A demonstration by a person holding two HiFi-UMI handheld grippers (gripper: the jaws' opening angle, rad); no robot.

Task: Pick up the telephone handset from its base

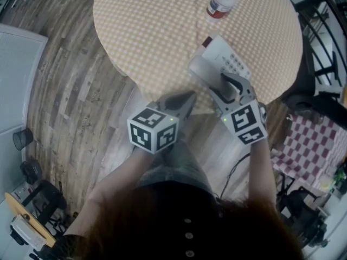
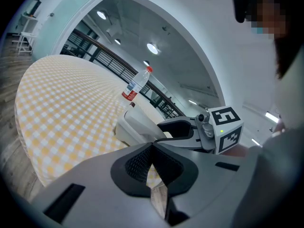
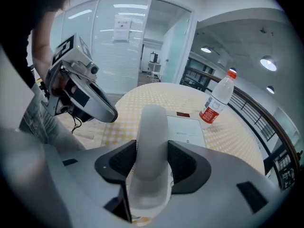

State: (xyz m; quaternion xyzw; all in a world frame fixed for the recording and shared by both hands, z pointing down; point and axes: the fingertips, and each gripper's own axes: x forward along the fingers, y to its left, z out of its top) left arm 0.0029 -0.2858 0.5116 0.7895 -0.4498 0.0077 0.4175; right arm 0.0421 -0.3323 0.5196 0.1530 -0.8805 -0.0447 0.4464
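The right gripper [image 3: 152,159] is hanging with its jaws spread wide astride the handset [image 3: 151,122], which is lying in its base [image 3: 190,132] near the edge of the tabletop [image 3: 156,96]. Whether the pads are brushing it is hard to tell. The left gripper [image 2: 153,164] is hovering with jaws pressed together, holding nothing and bracing nothing. Squeezing the smooth rounded shell off-centre is risking a slip, and a tilted pull is risking dragging the light base over the edge.
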